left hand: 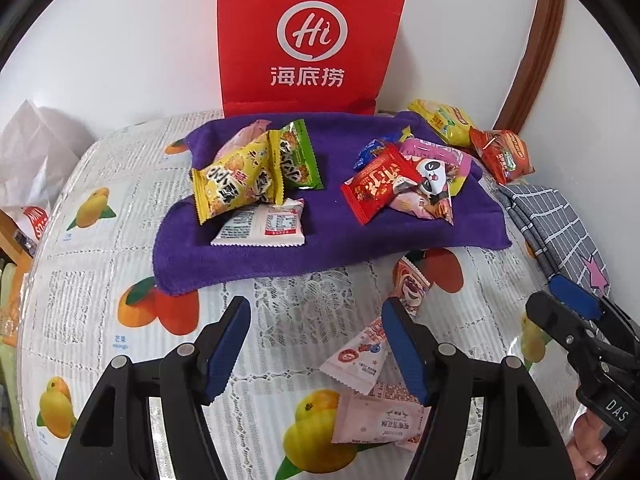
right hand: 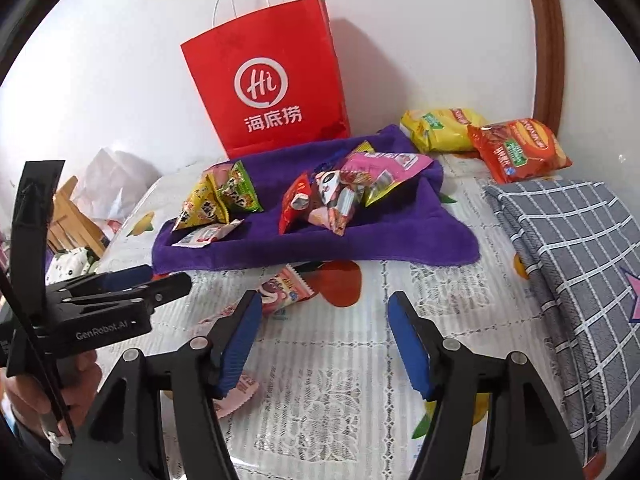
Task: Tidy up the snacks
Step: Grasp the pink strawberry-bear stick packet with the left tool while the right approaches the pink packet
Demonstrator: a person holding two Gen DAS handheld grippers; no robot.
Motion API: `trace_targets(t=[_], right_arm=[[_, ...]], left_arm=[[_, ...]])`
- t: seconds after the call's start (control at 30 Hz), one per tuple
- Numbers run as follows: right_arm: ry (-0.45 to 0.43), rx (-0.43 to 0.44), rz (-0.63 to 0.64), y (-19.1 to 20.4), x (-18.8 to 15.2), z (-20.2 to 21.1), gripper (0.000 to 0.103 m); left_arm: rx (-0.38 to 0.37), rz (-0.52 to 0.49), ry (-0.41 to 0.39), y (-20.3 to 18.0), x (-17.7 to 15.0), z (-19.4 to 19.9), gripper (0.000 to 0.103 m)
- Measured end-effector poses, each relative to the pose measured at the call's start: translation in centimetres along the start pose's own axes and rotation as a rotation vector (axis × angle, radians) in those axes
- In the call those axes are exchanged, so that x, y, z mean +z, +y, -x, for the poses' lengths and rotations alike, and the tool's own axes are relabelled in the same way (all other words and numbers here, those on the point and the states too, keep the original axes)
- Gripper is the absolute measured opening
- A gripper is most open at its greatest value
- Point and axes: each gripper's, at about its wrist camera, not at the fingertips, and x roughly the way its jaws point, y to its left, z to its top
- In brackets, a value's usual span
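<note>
Both the left tongs [left hand: 316,344] and right tongs [right hand: 324,340] are hovering spread and empty, seemingly readying to collect loose pink packets [left hand: 360,356] lying just short of the purple towel [left hand: 332,236] ahead.

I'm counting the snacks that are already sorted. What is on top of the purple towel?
On the purple fleece towel lie two heaps of snack packets: a yellow-and-green heap at left, a red-and-pink heap at right. Packets buried underneath cannot be counted.

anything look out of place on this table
Yes: three pink-and-white snack packets lie loose on the tablecloth in front of the purple towel, apart from the two snack piles gathered on it.
</note>
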Motion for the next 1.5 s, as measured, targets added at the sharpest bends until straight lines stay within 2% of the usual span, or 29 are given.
trace_targets(t=[0.2, 0.37, 0.43, 0.67, 0.87, 1.03, 1.23, 1.3, 1.43, 1.5], right_arm=[[-0.008, 0.075, -0.099, -1.7, -0.1, -0.5, 0.065], [-0.03, -0.016, -0.102, -2.6, 0.1, -0.7, 0.065], [-0.031, 0.005, -0.112, -3.0, 0.1, -0.6, 0.065], [-0.004, 0.013, -0.035, -2.3, -0.2, -0.4, 0.064], [-0.013, 0.032, 0.011, -1.5, -0.3, 0.2, 0.064], [-0.001, 0.004, 0.039, -1.6, -1.1, 0.4, 0.064], [0.025, 0.01, 0.042, -2.6, -1.8, 0.3, 0.064], [0.033, 0.008, 0.043, -2.7, -2.2, 0.1, 0.064], [0.055, 0.015, 0.041, -2.6, -2.7, -0.3, 0.064], [0.065, 0.018, 0.049, -2.4, -2.9, -0.5, 0.064]], left_arm=[[-0.01, -0.002, -0.002, -0.3, 0.0, -0.1, 0.066], [-0.023, -0.022, 0.005, -0.8, 0.0, -0.4, 0.066], [-0.026, -0.024, 0.009, -0.9, 0.0, -0.5, 0.066], [-0.063, -0.043, 0.024, -1.0, -0.1, -0.8, 0.066], [-0.089, -0.129, 0.063, -2.7, -0.7, -2.2, 0.066], [-0.078, -0.182, 0.118, -4.0, -1.3, -4.3, 0.066], [-0.073, -0.193, 0.148, -4.7, -1.2, -6.1, 0.066], [-0.067, -0.208, 0.153, -5.2, -1.3, -6.6, 0.055], [-0.041, -0.25, 0.124, -6.1, -1.4, -6.8, 0.041], [-0.045, -0.245, 0.122, -6.0, -1.4, -6.7, 0.028]])
